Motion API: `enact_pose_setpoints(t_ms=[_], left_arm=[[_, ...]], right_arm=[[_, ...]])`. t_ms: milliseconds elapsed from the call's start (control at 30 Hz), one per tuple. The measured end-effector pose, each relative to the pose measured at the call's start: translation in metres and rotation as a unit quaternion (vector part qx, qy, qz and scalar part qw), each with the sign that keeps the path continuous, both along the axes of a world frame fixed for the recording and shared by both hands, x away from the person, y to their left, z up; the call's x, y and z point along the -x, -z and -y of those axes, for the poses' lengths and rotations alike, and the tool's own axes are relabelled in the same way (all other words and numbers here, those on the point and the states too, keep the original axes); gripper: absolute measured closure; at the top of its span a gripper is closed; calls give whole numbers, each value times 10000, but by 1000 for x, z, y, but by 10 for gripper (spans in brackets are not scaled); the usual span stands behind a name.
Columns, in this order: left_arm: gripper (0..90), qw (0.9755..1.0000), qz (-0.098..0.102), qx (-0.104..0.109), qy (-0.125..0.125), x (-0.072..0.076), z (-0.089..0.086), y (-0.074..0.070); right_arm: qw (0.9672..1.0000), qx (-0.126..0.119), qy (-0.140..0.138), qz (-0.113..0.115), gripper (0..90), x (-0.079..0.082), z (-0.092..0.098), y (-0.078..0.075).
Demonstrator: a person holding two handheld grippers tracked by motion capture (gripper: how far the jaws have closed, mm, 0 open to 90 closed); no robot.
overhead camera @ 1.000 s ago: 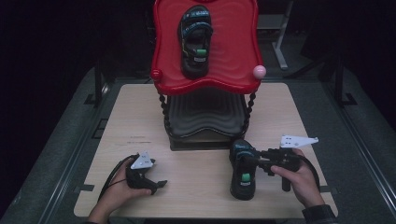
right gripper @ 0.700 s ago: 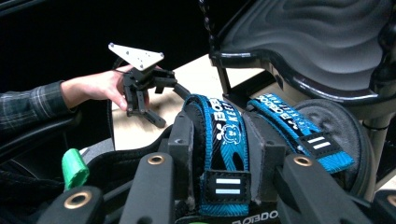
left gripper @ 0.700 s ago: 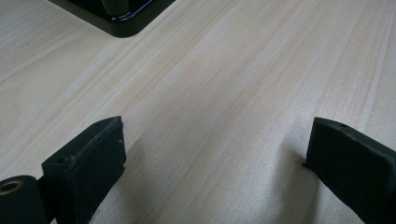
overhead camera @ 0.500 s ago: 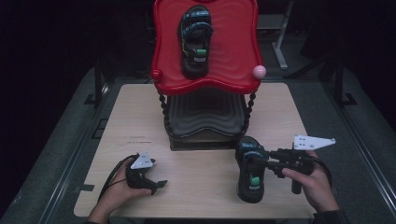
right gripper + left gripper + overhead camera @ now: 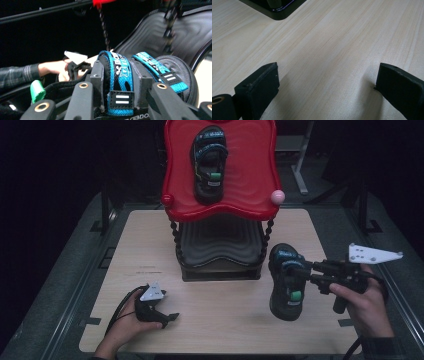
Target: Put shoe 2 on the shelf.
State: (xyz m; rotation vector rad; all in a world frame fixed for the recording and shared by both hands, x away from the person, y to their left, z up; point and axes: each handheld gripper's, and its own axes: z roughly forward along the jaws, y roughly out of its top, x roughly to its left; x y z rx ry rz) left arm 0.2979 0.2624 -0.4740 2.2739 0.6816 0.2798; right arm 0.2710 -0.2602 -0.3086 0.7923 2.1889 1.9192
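A: Black foam and blue webbing: that is the sandal (image 5: 286, 281) you have in your right gripper (image 5: 311, 268). Where does it sit against the jaws?

B: In the right gripper view your two jaws pinch one blue strap (image 5: 119, 77) from either side, pads pressed to it. The second strap (image 5: 160, 68) lies just beside, outside the jaws. The sole hangs clear above the table (image 5: 225, 320), toe toward you, right of the rack (image 5: 220, 265).

A: And your left gripper (image 5: 167, 316)?

B: Jaws wide apart, nothing between them. It rests low on the table in your left hand (image 5: 125, 327), near the front left.

A: Surfaces?

B: The table is pale wood with fine straight grain. The rack has a glossy red top tray (image 5: 250, 195) with a wavy edge, a ribbed black lower tray (image 5: 220, 247), twisted black posts. A second sandal (image 5: 209, 162) lies on the red tray. Both sandals carry a small green tab (image 5: 296, 295).
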Motion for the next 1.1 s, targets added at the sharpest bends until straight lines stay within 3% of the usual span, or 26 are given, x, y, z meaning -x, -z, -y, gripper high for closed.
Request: enact_pose_setpoints(t_ms=[133,200,267,367,667,800,833,867,900,1100], left_arm=[[38,10000,-14,8,-6,0,0,0],[38,10000,-27,15,-9,0,0,0],[38,10000,-26,15,-10,0,0,0],[38,10000,-25,-3,3,0,0,0],[38,10000,-16,-15,12,0,0,0],[38,10000,-13,-12,10,0,0,0],[38,10000,-13,-14,12,0,0,0],[37,10000,-13,-14,11,0,0,0],[37,10000,-12,-11,10,0,0,0],[37,10000,-6,-6,9,0,0,0]], right_arm=[[9996,-107,79,243,662,-7,9,-26],[9995,-120,92,266,662,-8,10,-29],[9991,-160,160,366,663,-14,15,-45],[9987,-217,222,400,663,-18,18,-53],[9960,-410,391,693,664,-34,29,-99],[9942,-508,393,862,665,-45,29,-127],[9942,-508,393,862,665,-45,29,-127],[9936,-540,388,916,665,-49,28,-139],[9936,-540,388,916,665,-49,28,-139],[9917,-599,343,1088,665,-65,19,-172]])
